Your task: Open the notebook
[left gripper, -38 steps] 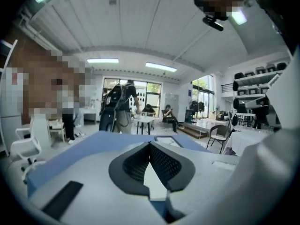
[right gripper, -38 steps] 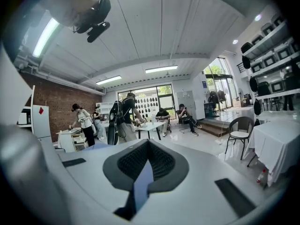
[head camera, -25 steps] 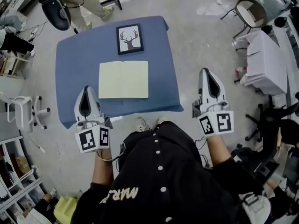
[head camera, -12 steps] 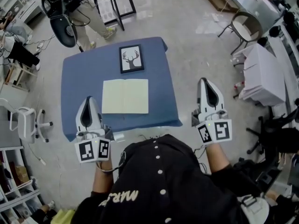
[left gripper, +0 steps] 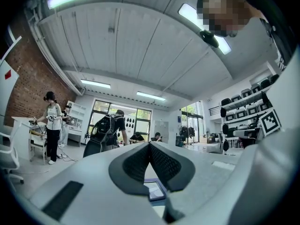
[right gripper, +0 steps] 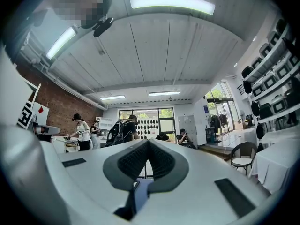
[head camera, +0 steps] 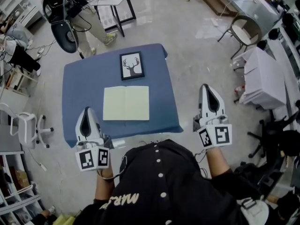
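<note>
Head view: the pale-yellow paper notebook [head camera: 126, 103] lies open, flat at the centre of the blue cloth-covered table [head camera: 84, 88], just before a black-framed deer picture [head camera: 131, 65]. The left gripper [head camera: 87, 112] and right gripper [head camera: 206, 88], both pressed together and empty, flank the table's near edge.

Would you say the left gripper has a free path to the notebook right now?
Probably yes: the left gripper, shut and empty, hangs at the near left corner of the table, and nothing lies between it and the open notebook; the framed picture sits beyond it.
</note>
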`<state>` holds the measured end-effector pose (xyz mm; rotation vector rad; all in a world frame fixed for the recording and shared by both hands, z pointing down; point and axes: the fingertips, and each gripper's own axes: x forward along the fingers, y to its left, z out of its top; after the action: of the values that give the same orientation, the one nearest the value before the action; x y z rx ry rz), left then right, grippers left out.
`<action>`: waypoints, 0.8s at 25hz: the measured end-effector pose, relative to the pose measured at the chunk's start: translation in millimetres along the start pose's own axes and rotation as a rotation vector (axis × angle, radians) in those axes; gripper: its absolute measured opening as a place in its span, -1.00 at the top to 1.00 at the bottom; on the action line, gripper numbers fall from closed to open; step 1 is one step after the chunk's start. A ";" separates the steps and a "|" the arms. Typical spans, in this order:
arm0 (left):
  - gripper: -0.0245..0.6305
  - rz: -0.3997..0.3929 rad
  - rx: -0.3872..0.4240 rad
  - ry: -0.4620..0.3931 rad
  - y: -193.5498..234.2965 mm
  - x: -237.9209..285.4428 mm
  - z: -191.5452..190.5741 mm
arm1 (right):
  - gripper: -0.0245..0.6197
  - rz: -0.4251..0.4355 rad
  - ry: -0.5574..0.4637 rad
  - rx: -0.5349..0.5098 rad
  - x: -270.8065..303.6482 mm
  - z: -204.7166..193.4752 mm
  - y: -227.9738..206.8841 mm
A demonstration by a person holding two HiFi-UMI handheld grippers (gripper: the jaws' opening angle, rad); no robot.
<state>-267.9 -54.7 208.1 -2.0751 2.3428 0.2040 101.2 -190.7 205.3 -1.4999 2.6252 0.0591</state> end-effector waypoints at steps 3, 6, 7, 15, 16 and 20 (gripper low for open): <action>0.92 -0.008 0.018 -0.015 -0.4 0.2 2.7 | 0.91 -0.010 0.003 0.000 1.7 -1.5 -0.3; 0.92 -0.017 0.029 -0.020 -2.0 2.1 4.3 | 0.91 -0.012 0.010 -0.002 4.2 -2.7 0.8; 0.92 -0.019 0.030 -0.019 -2.4 2.7 4.4 | 0.91 -0.010 0.014 -0.005 4.9 -3.2 1.7; 0.92 -0.039 0.049 -0.020 -11.2 5.7 6.0 | 0.91 -0.003 0.018 0.001 4.6 -3.6 1.4; 0.92 -0.041 0.046 -0.020 -11.3 4.7 5.8 | 0.91 -0.003 0.019 0.000 3.7 -4.2 2.0; 0.92 -0.041 0.040 -0.020 -10.2 6.1 3.4 | 0.91 -0.008 0.025 -0.007 6.4 -7.3 2.0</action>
<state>-258.9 -61.6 203.2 -2.0914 2.2718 0.1754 95.6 -195.8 211.7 -1.5228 2.6411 0.0485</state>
